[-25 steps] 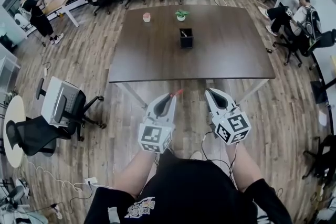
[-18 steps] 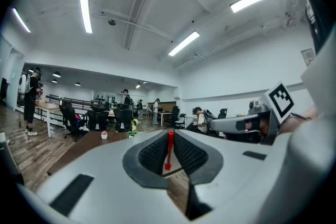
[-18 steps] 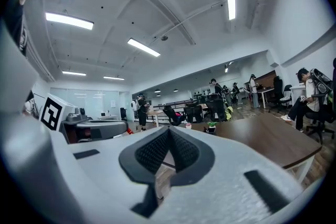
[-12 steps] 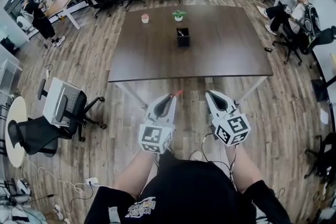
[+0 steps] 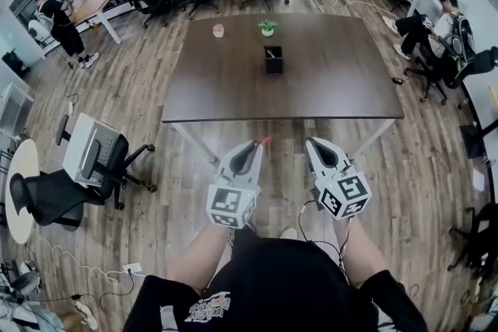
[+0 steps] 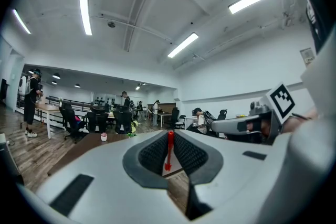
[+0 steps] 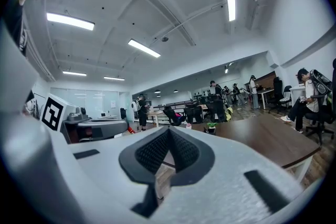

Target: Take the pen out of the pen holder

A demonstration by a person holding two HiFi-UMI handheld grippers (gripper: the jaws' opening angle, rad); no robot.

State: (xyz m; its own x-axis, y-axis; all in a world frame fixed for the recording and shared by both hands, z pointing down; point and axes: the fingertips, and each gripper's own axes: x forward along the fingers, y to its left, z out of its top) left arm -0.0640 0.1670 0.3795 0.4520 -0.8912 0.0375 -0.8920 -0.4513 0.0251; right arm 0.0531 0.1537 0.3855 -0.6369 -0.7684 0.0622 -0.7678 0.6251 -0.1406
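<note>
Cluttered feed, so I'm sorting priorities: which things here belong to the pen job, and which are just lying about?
Job: red pen, gripped in the left claw; black pen holder on the table.
Lying about: small green plant, pink pot, grey chair.

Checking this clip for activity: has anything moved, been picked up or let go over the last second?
Nothing visibly changed. The left tool stays shut on the red pen, the right tool stays shut and empty, both short of the near edge of the table. The pen holder stands on the table as before.
</note>
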